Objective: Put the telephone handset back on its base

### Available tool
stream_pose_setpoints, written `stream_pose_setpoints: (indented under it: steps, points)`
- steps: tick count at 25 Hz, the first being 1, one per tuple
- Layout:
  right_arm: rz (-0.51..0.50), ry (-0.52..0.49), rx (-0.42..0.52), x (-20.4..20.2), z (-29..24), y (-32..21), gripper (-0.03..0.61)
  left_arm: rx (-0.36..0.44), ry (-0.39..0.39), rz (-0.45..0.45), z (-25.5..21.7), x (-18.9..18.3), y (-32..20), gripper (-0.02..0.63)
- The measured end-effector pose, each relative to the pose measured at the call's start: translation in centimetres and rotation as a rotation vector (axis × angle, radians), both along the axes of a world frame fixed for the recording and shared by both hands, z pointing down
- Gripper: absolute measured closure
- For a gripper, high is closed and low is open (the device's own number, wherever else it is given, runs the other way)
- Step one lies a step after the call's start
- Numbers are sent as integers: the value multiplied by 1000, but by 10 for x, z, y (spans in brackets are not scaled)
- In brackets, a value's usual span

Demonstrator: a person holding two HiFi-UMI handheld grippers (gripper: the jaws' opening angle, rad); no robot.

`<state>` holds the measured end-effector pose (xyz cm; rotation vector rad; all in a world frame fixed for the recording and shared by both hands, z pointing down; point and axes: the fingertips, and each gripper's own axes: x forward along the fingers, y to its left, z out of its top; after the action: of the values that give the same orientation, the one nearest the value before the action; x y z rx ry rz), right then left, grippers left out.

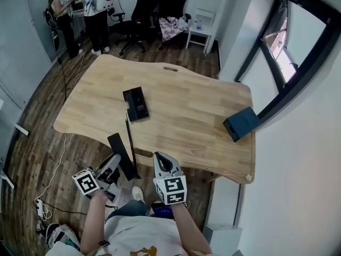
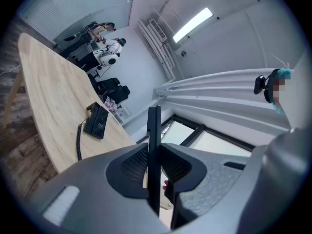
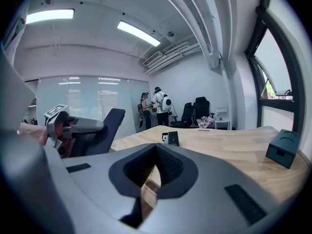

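1. Nearest the head camera: the person's forearms, one claw in each hand, held low in front of the body and short of the table.
2. Left claw: clenched on the telephone handset. In the left gripper view the handset stands edge-on between the pads, pinched from both sides.
3. Right claw: tips together with nothing between them, so closed and empty. It hangs just beside the handset without touching it.
4. Handset position: lifted, at or just off the near edge of the table, resting on nothing. It is well apart from the base.
5. Base: flat on the table, toward the middle-left, cradle empty. The coiled cord runs from the base across the wood toward the handset.
6. Also on the table: a dark box at the far right edge, clear of the work.
7. Progress (judgement): the pick-up is done and the grip looks firm.
8. Left to do: carry the handset forward over the base, line it up with the cradle, lower it, then let go.
9. Risk (judgement): the cord may drag or snag during the carry.
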<state>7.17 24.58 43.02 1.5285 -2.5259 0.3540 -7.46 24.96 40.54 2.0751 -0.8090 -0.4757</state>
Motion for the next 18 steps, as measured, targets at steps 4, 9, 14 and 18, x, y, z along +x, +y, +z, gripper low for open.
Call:
stream_pose_setpoints:
  steps: [4,9,14,18]
  points:
    - [1,4,2,4,3,-20,572,12,16,18,-2,8,-24,538]
    - [28,14,-9,11,15,-64,572,11,16,29,11,4,-78,538]
    - [67,15,-35,5,19,-130,572,-8,42,40,15,-7,-152,538]
    - [95,9,-55,-11,23,-193,572,-10,39,87,14,-15,-217,538]
